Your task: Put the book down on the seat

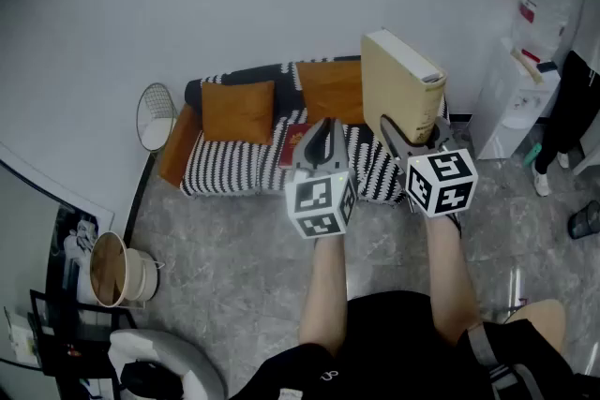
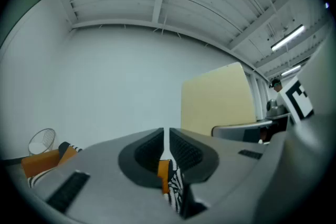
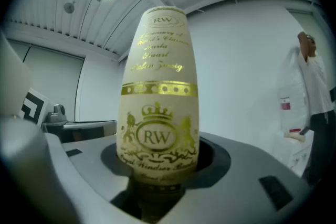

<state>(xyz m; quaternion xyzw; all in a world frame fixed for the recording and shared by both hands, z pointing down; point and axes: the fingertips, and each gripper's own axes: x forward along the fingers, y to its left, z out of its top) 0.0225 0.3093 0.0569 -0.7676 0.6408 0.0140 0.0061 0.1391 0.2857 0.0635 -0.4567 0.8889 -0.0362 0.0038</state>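
Observation:
My right gripper [image 1: 411, 129] is shut on a thick cream book [image 1: 398, 81], which it holds upright above the right end of the sofa. In the right gripper view the book's gilt spine [image 3: 160, 86] fills the gap between the jaws of that gripper [image 3: 157, 168]. To the left of the book my left gripper [image 1: 323, 132] is shut with nothing in it, jaws together [image 2: 164, 147]. Its own view shows the book's cream cover [image 2: 218, 99] to the right. The striped black-and-white seat [image 1: 234, 161] lies below both grippers.
Two orange cushions [image 1: 237, 111] [image 1: 328, 89] lean on the sofa back, and a red flat thing [image 1: 295, 141] lies on the seat. A wire basket [image 1: 155, 115] stands left of the sofa. A water dispenser [image 1: 520, 80] and a person [image 1: 574, 98] are at the right.

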